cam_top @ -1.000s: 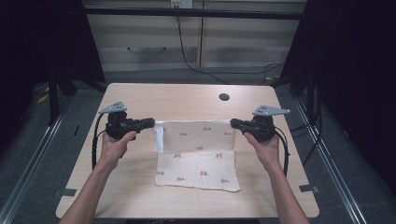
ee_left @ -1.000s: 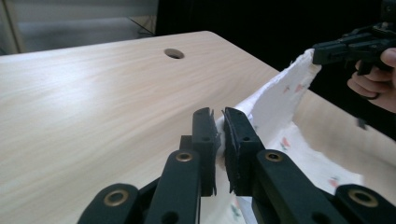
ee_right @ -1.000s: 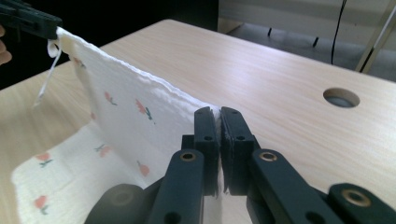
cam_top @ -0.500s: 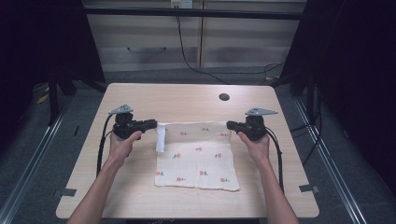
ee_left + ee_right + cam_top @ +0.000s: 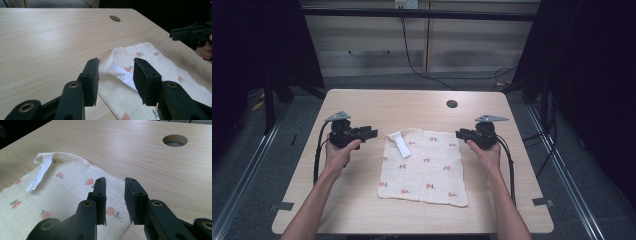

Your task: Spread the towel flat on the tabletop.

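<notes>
Two grippers sit low at the cloth's (image 5: pixel 424 166) far corners, one at each side, on the light wooden worktop (image 5: pixel 362 210).

Left gripper (image 5: pixel 371 133): at about 10 o'clock from the cloth's middle in the high view. Its jaws have just been opening and now stand apart. In the left gripper view the near corner of the cloth lies beyond and between them, a little rumpled, but the pads do not press on it. A white label (image 5: pixel 402 145) lies on top of the cloth just inside this corner.

Cloth: cream, printed with small red flowers, lying flat as a single layer near the middle of the worktop. Its edges run slightly askew to the worktop's edge. The far-left corner is curled over; the rest looks smooth.

Right gripper (image 5: pixel 460 133): at about 2 o'clock from the cloth's middle. Its jaws have also just been opening and stand apart, with the far-right corner of the cloth under and just beyond them in the right gripper view, not pinched.

A round hole (image 5: pixel 452 104) in the worktop lies at 12 o'clock, well apart from the cloth.

Progress, as I judge it: the spreading-out looks done, with the cloth laid down and both corners let go. Left to do: smooth the curled left corner, and any fold is not yet begun.
</notes>
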The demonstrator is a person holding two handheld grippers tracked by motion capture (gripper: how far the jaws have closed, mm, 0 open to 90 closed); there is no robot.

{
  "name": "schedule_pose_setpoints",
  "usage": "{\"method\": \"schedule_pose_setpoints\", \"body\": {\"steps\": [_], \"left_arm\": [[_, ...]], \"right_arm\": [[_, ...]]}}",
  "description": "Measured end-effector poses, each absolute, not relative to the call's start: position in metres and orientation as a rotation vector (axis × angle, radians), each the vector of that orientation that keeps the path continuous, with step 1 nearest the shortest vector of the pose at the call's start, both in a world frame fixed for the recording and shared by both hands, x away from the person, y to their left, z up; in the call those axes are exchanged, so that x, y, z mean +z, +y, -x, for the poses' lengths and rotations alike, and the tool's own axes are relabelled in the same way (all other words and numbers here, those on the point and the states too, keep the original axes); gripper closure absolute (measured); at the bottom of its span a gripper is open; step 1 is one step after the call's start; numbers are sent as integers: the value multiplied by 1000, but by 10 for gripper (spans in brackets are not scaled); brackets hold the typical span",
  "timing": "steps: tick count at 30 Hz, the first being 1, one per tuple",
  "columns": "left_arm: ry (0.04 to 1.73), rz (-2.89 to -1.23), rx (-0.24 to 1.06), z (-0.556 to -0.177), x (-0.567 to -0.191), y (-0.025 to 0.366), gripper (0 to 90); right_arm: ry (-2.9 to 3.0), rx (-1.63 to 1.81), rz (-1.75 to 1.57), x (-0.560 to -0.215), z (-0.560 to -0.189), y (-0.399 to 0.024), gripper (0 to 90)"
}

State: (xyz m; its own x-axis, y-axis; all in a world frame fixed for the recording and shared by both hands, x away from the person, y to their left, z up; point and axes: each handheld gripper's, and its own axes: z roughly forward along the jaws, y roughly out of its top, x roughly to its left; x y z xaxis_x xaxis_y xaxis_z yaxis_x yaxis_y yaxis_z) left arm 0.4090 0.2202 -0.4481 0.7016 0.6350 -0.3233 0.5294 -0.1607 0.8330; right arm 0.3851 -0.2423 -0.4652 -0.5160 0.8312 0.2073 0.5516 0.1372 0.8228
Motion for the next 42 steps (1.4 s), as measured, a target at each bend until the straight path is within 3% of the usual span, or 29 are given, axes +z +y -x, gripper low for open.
{"method": "schedule_pose_setpoints", "body": {"steps": [11, 17, 28, 42], "left_arm": [[820, -1964, 160, -359, -443, 223, 561], [780, -2003, 95, -348, -461, 210, 620], [754, -2184, 48, -349, -502, 171, 675], [681, -2199, 12, -318, -502, 178, 674]], "right_arm": [[2279, 1254, -1212, -452, -326, -239, 706], [2351, 1251, -1160, -456, -300, -232, 747], [2451, 1173, -1166, -489, -306, -211, 760], [2538, 1111, -1134, -499, -279, -201, 762]]}}
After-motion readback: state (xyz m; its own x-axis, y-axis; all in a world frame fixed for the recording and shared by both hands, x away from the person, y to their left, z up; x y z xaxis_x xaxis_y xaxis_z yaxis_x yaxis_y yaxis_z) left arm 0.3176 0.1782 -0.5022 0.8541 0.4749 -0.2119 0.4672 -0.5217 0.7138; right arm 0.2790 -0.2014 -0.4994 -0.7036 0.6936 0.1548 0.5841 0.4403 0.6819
